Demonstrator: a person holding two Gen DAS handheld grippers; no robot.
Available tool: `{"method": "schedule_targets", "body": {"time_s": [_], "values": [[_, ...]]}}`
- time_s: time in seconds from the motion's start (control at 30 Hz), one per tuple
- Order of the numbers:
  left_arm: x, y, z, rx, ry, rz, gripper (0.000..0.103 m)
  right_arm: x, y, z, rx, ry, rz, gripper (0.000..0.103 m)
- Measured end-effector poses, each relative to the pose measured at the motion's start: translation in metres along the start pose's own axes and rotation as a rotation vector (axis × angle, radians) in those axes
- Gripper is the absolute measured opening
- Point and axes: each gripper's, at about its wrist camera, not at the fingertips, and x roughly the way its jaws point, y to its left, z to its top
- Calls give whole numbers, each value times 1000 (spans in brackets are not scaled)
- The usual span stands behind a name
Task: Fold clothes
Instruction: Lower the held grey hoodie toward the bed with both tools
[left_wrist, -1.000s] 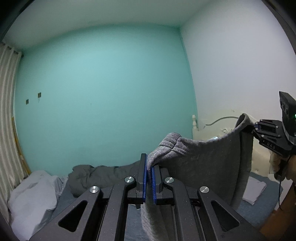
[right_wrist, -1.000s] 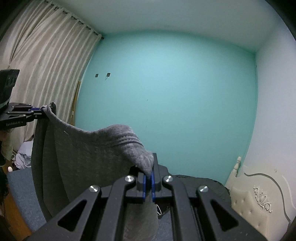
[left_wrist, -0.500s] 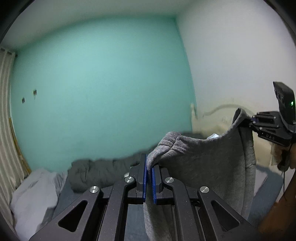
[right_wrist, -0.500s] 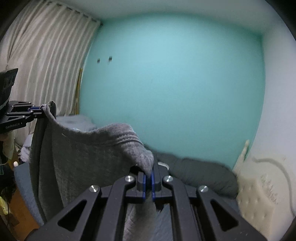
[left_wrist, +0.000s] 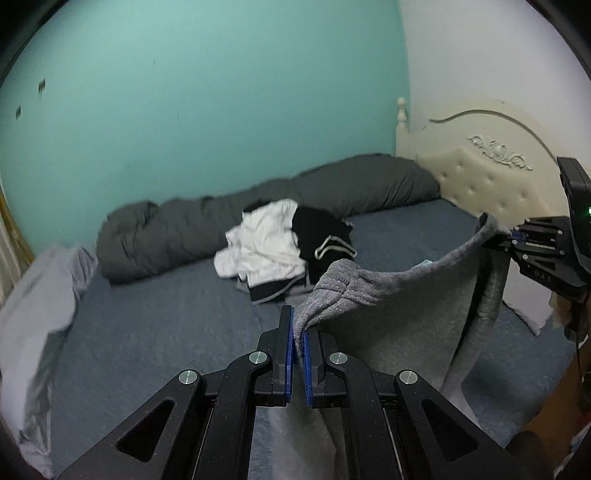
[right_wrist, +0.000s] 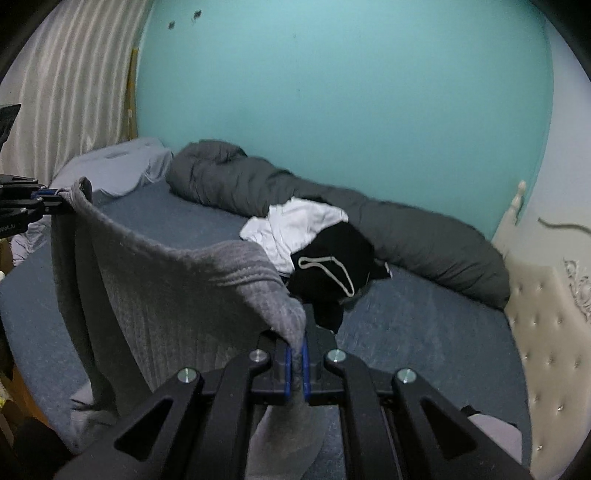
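Note:
A grey knit garment (left_wrist: 399, 317) hangs stretched in the air between my two grippers, above the bed. My left gripper (left_wrist: 298, 325) is shut on one top corner of it, and the cloth drapes down past its fingers. My right gripper (right_wrist: 294, 341) is shut on the other top corner of the grey garment (right_wrist: 155, 295). In the left wrist view the right gripper (left_wrist: 511, 236) shows at the right edge; in the right wrist view the left gripper (right_wrist: 55, 195) shows at the left edge. The garment's lower end is hidden below both views.
On the blue bed sheet (left_wrist: 155, 332) lies a heap of white clothing (left_wrist: 266, 247) and black clothing (left_wrist: 325, 232). A rolled dark grey duvet (right_wrist: 406, 229) runs along the teal wall. A cream tufted headboard (left_wrist: 487, 177) stands at the right, a pale pillow (left_wrist: 37, 291) at the left.
Both grippers have tilted downward with the grey garment still held, so the bed and the clothes heap have come into view where mostly wall showed before.

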Motion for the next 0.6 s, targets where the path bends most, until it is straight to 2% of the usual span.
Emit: {"method": "schedule_targets", "body": {"time_s": [0.6], "values": [[236,52,-12,-89,170,-25,4,215,-48,-8,46,146,35,3]]}}
